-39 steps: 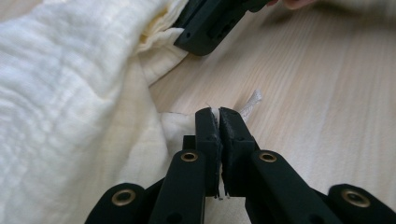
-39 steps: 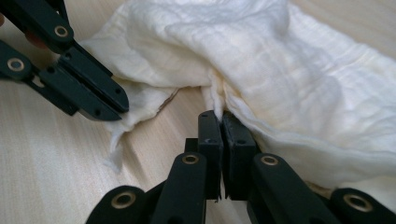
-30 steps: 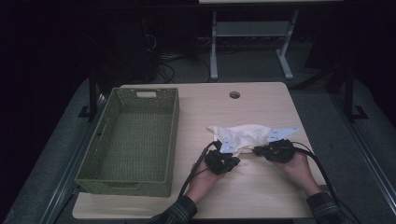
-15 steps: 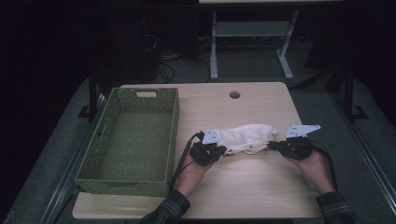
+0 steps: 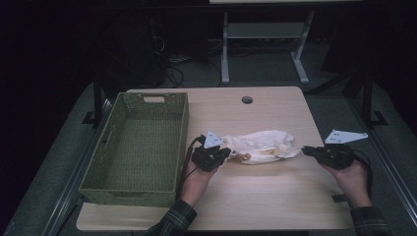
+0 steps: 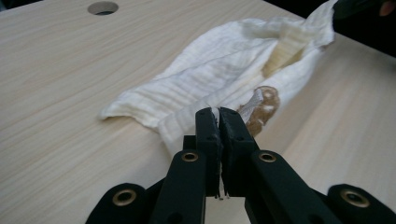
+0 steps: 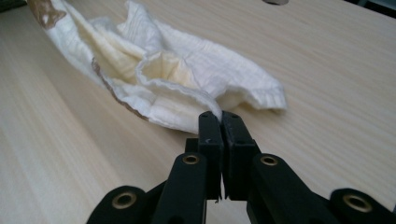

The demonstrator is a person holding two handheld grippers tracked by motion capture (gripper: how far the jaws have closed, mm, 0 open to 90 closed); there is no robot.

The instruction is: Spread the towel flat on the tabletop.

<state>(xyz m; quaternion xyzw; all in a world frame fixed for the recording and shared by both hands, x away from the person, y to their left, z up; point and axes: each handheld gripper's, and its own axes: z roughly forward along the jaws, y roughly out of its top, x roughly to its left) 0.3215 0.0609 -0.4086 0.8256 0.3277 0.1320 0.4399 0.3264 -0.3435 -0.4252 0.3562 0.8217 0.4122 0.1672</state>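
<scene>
Here the left gripper (image 5: 223, 154) and right gripper (image 5: 307, 150) each pinch an opposite edge of the cream cloth (image 5: 260, 145), bare tabletop (image 5: 275, 201) around it, green basket (image 5: 98, 162) well apart.

The crumpled cream-white ribbed cloth (image 5: 260, 146) with brown patches lies stretched between my two hands, running from nine o'clock to three o'clock across the middle of the pale wooden surface (image 5: 275, 196). It bunches and folds along its length, one end pinched at each side.
</scene>
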